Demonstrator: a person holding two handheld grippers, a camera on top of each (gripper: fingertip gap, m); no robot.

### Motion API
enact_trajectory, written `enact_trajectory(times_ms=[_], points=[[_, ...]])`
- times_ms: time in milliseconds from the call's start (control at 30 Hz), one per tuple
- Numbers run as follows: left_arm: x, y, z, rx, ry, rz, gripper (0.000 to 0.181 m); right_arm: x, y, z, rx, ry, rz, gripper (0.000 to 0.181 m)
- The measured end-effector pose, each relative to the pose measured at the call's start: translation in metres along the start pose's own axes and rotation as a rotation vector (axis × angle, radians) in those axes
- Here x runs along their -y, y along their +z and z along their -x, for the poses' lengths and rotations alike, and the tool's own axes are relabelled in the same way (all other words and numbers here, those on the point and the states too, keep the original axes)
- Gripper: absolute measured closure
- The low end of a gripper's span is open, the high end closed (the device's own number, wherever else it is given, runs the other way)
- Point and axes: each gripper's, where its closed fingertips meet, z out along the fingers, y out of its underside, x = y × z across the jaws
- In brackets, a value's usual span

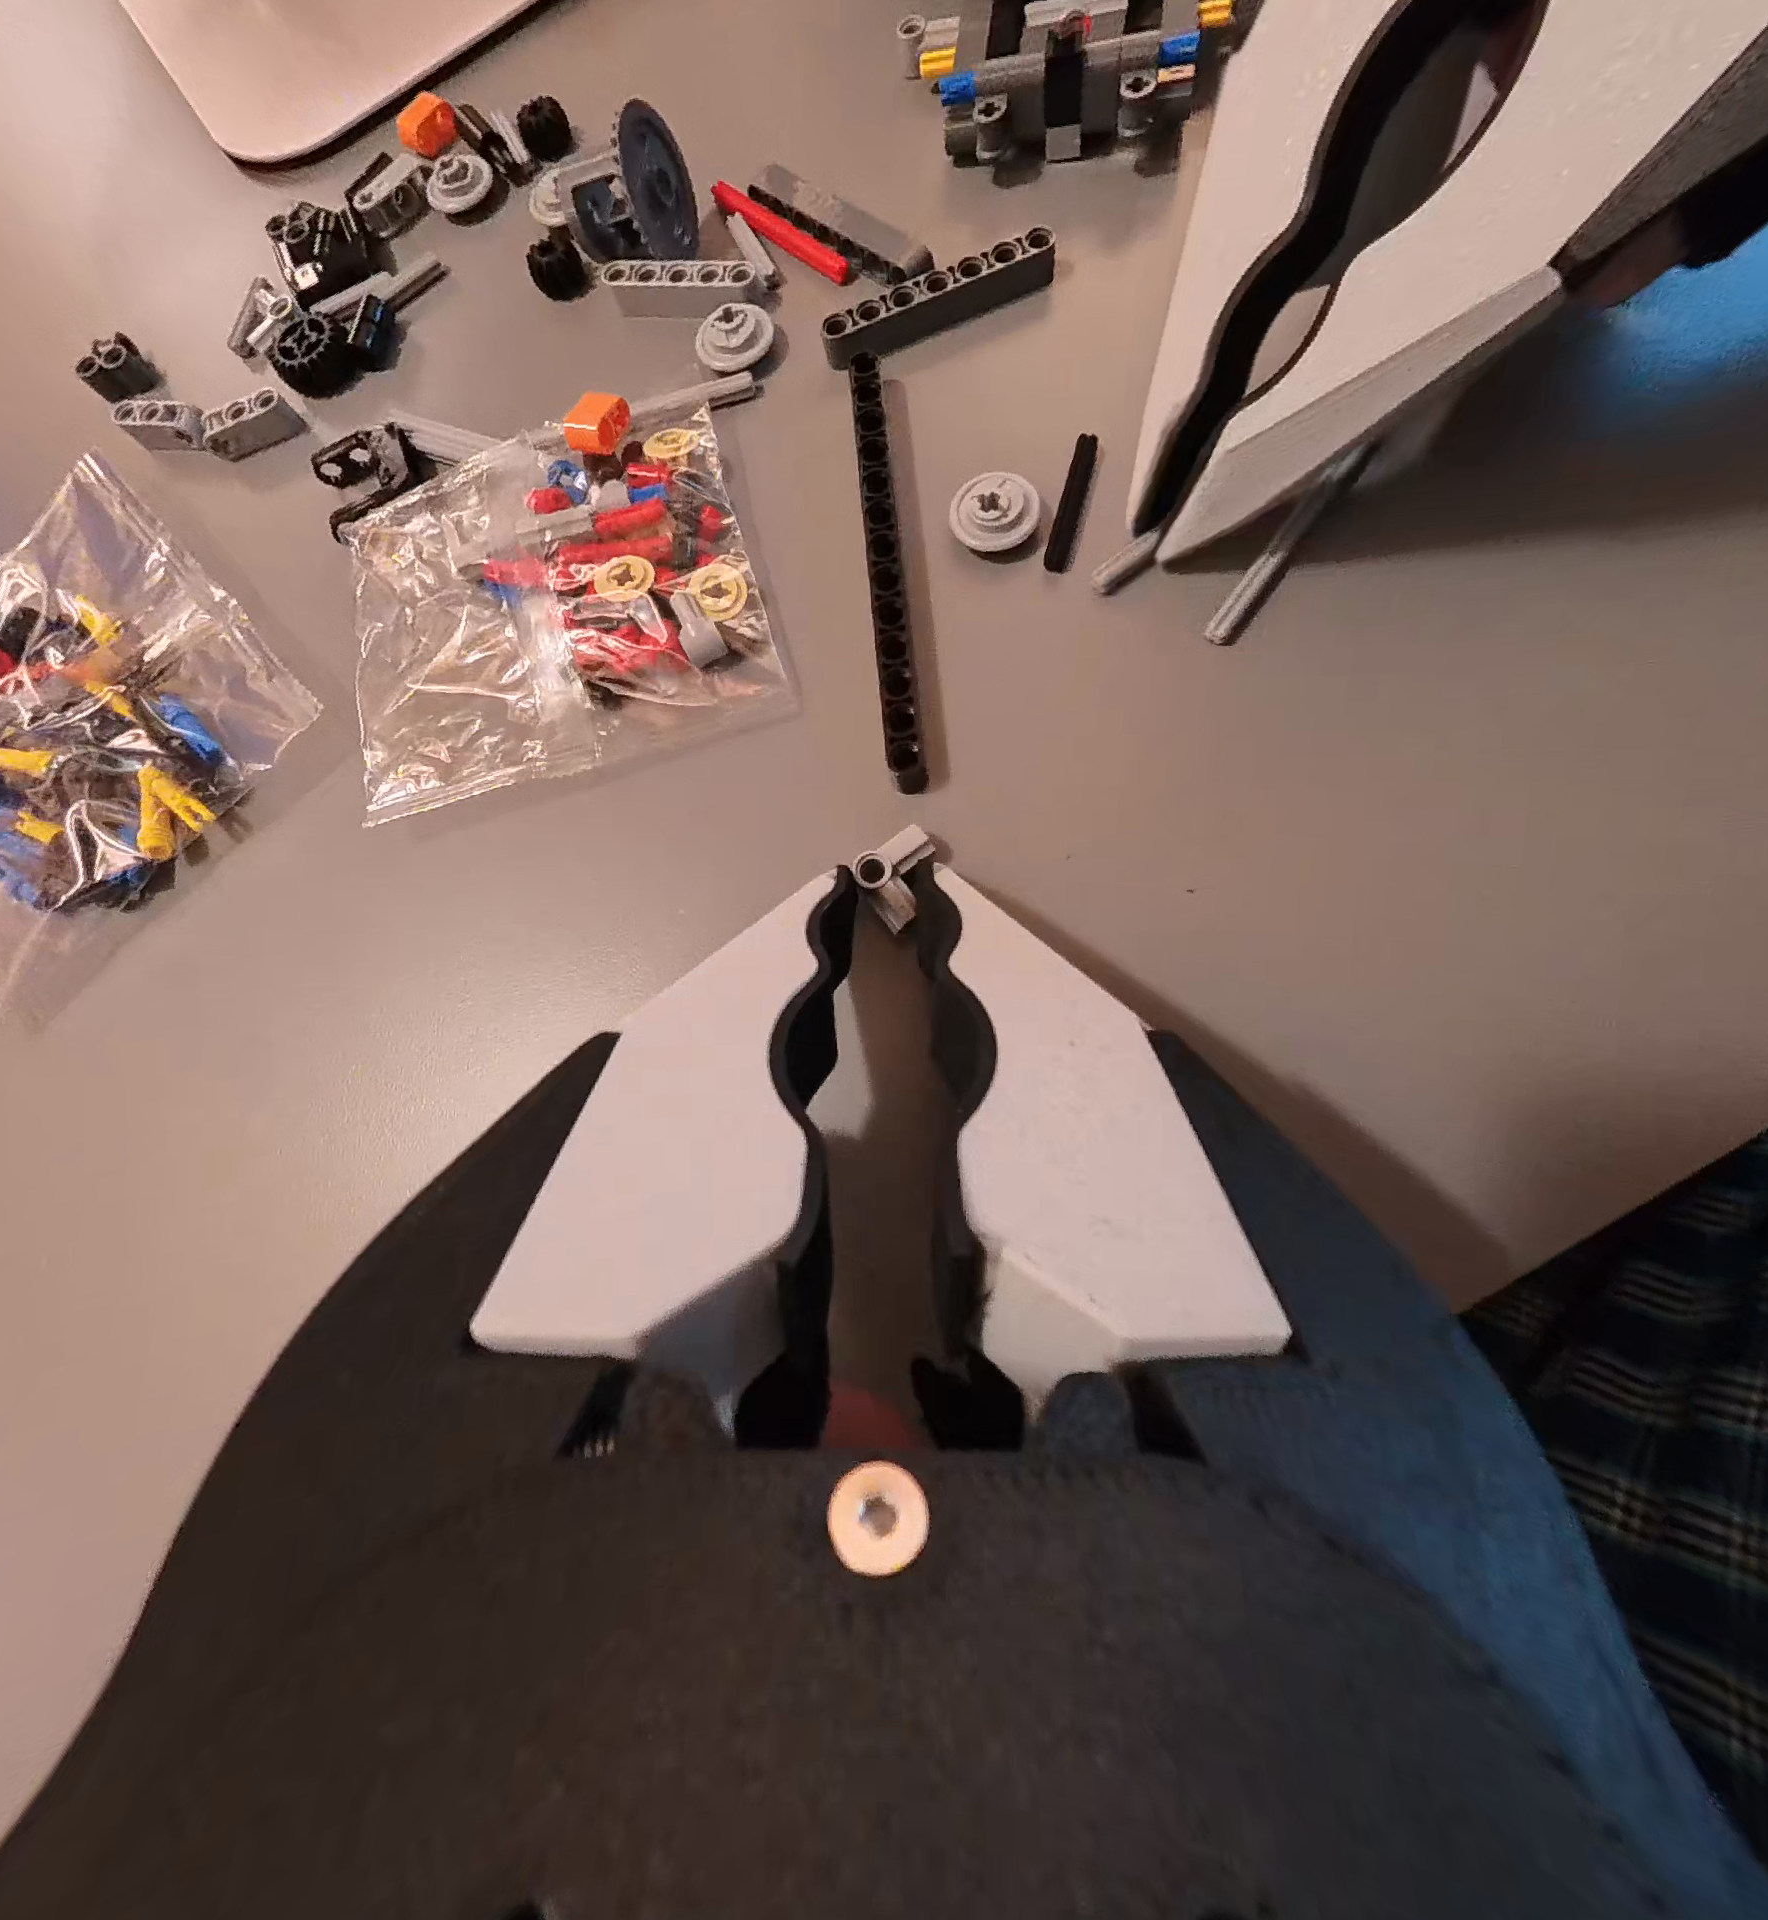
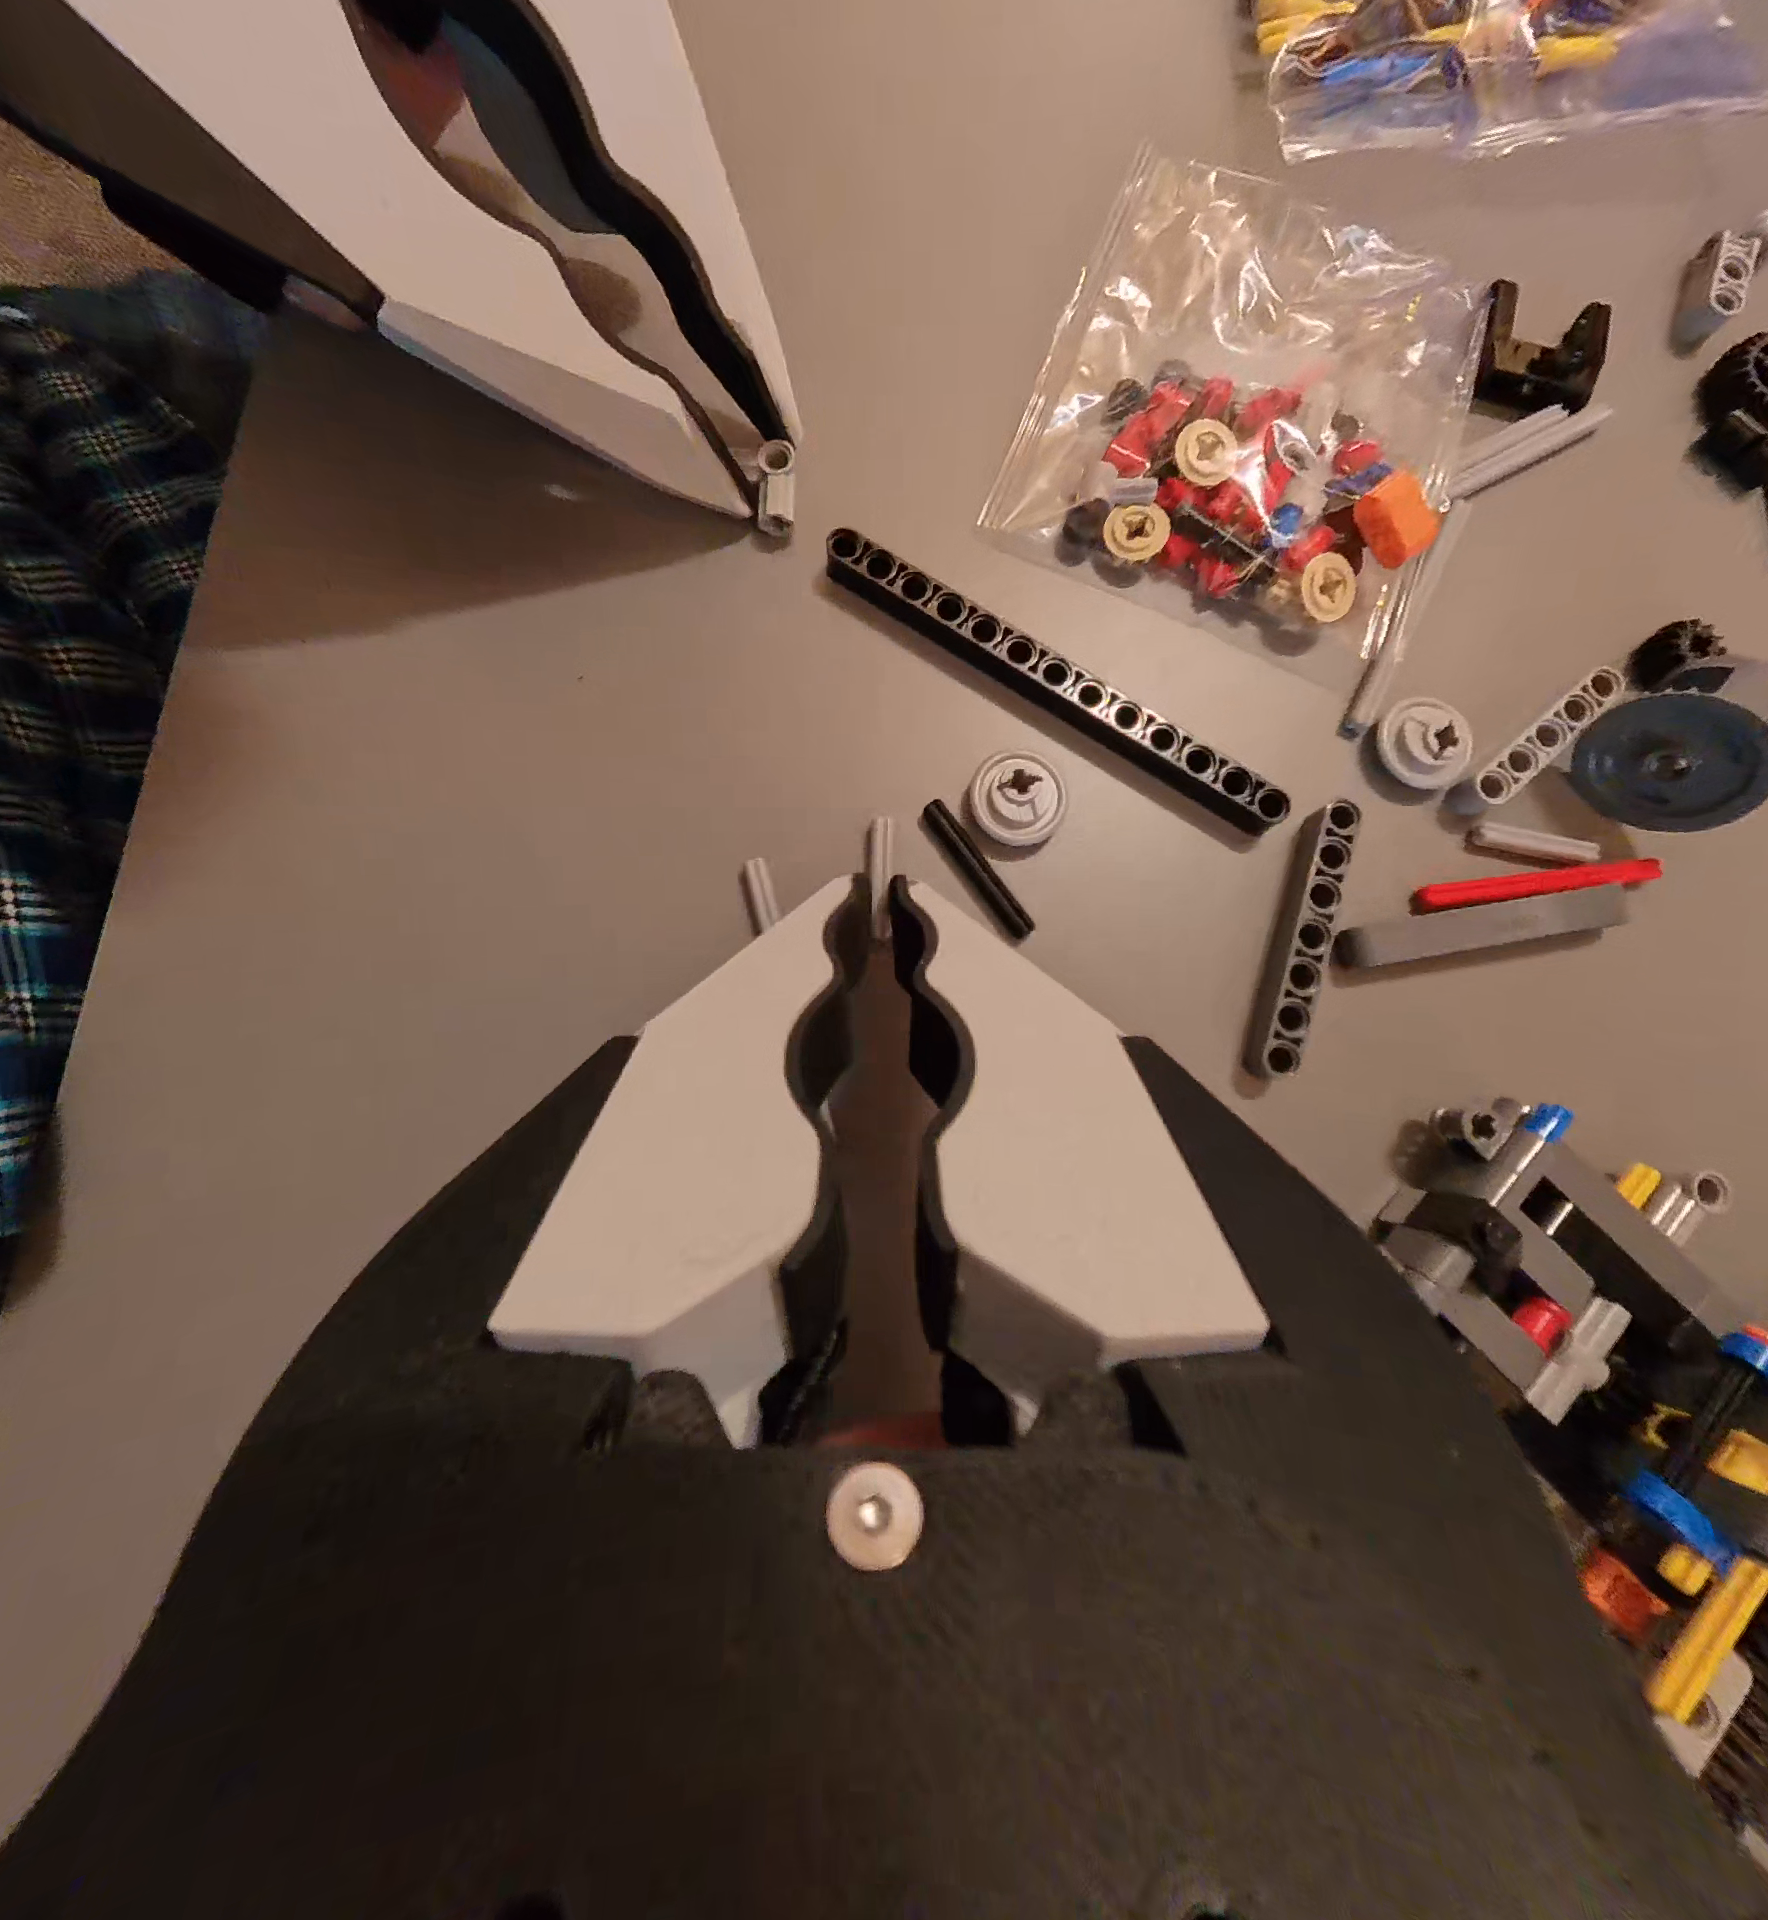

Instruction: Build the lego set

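My left gripper is shut on a small grey connector, held just above the grey table; it also shows in the right wrist view. My right gripper is shut on a light grey axle, whose tip sticks out past the fingertips; in the left wrist view the same axle pokes out of that gripper. A second grey axle lies beside it. A long black beam lies between the two grippers. The part-built grey model stands at the right.
A grey pulley and a short black axle lie just ahead of the right gripper. Two clear bags of small parts lie left. Loose beams, gears and a dark blue wheel are scattered behind. Plaid cloth borders the table edge. Spacing between my two grippers at the tips: around 9 centimeters.
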Motion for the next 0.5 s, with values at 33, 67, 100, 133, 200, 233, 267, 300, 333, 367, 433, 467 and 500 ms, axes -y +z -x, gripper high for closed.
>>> enact_trajectory(times_ms=[33,67,100,133,200,233,267,300,333,367,433,467,500], points=[[0.0,0.0,0.0,0.005,-0.006,0.0,0.172,0.002,0.001,0.001,0.004,0.006,-0.008,0.181],[0.0,0.0,0.001,0.008,-0.017,0.002,0.172,0.003,0.002,0.002,0.009,0.014,-0.017,0.181],[0.0,0.0,0.0,0.01,-0.028,0.002,0.172,0.007,0.003,0.002,0.0,0.017,-0.031,0.181],[0.0,0.0,0.0,0.009,-0.029,-0.001,0.172,0.011,0.004,0.005,0.006,0.021,-0.046,0.181],[0.0,0.0,-0.003,0.012,-0.017,-0.003,0.172,0.02,0.008,0.011,0.011,0.025,-0.065,0.181],[0.001,0.0,-0.004,0.011,-0.014,-0.005,0.172,0.023,0.011,0.014,0.019,0.021,-0.066,0.181],[0.001,0.0,-0.005,0.011,-0.011,-0.005,0.172,0.027,0.015,0.019,0.03,0.016,-0.066,0.181],[0.001,0.0,-0.006,0.01,-0.011,-0.005,0.172,0.03,0.018,0.021,0.031,0.011,-0.062,0.181],[0.001,0.0,-0.007,0.009,-0.013,-0.005,0.172,0.032,0.022,0.023,0.033,0.004,-0.054,0.181],[0.002,0.0,-0.007,0.007,-0.014,-0.005,0.172,0.033,0.025,0.025,0.038,-0.007,-0.046,0.181],[0.002,0.0,-0.008,0.005,-0.015,-0.006,0.172,0.036,0.03,0.025,0.039,-0.006,-0.042,0.181],[0.002,0.0,-0.008,0.004,-0.016,-0.006,0.172,0.037,0.031,0.025,0.041,-0.003,-0.039,0.181],[0.002,0.0,-0.008,0.002,-0.019,-0.006,0.172,0.038,0.032,0.025,0.037,-0.003,-0.038,0.181]])
